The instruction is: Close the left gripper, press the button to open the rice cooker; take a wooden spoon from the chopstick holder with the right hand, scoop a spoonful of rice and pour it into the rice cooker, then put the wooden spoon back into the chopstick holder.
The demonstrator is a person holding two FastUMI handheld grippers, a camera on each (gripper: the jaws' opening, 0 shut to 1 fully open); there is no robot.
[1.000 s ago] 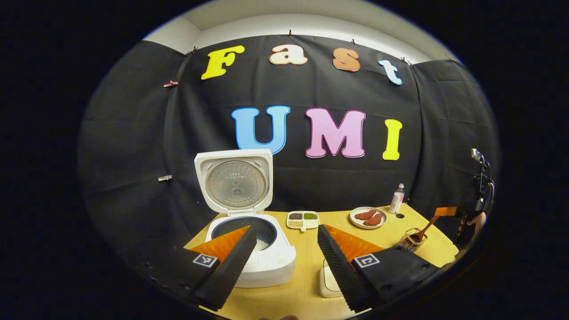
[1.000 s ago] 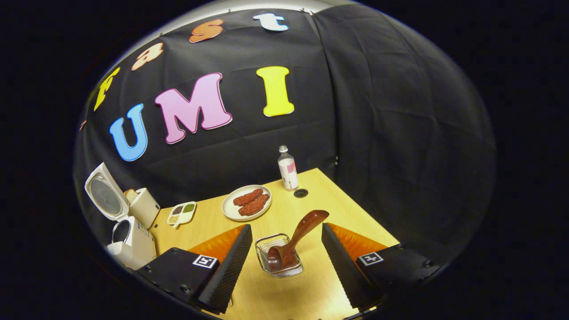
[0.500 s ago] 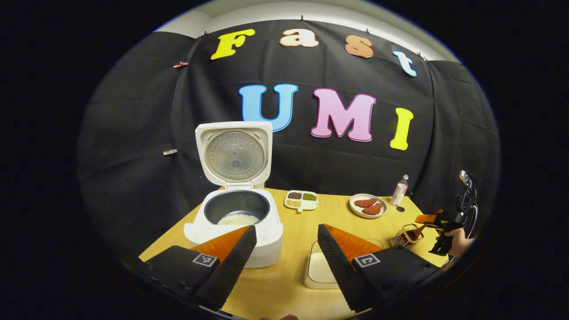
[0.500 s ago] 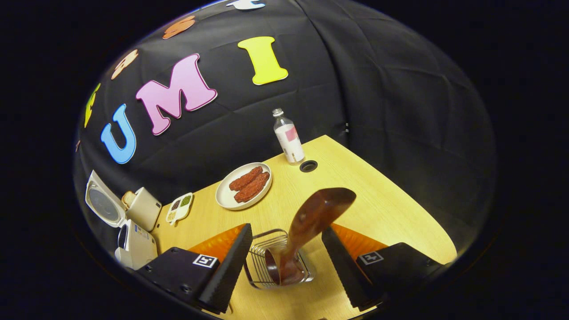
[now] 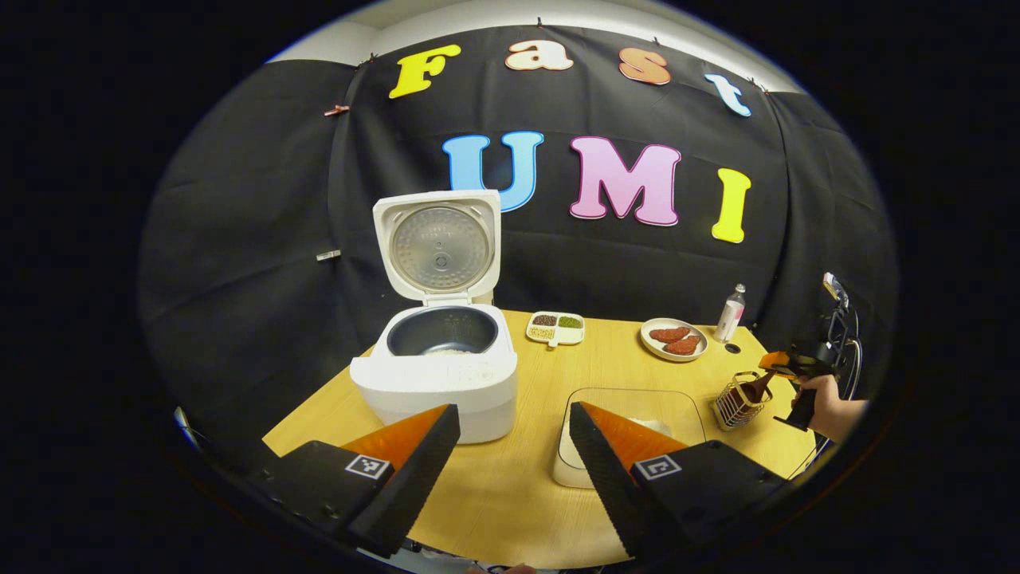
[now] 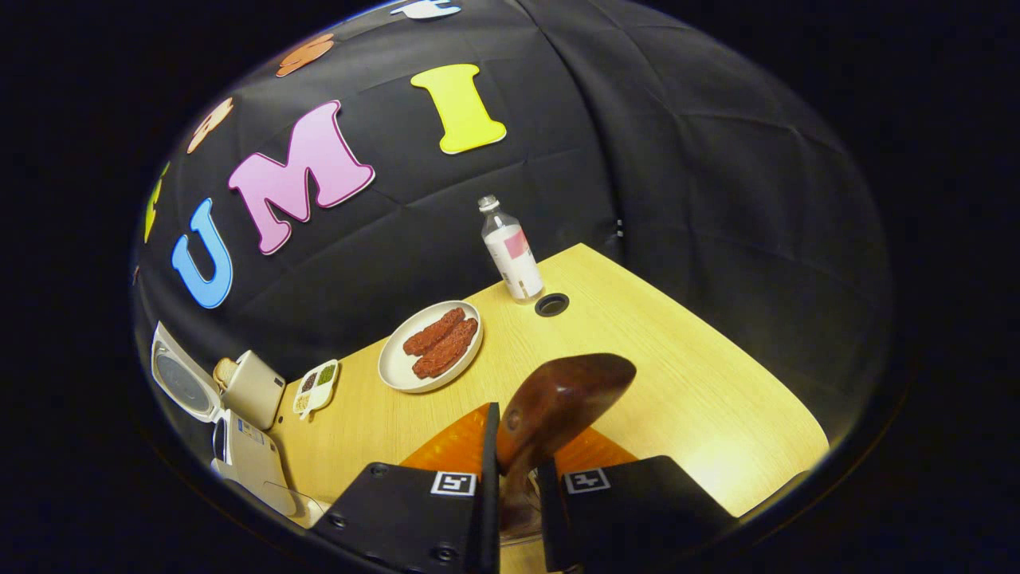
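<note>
1. Our right gripper has its 2 fingers pinched on the wooden spoon handle; we should lift straight up, clear of the chopstick holder below it.
2. Our left gripper hangs spread and empty, with the open rice cooker ahead-left and the rice container just ahead-right.

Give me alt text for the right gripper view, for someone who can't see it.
The right gripper is shut on the handle of a wooden spoon, seen from above over a light wooden table. Farther back sit a plate of browned meat pieces, a small bottle and a divided dish of grains, with the open rice cooker at far left.
</note>
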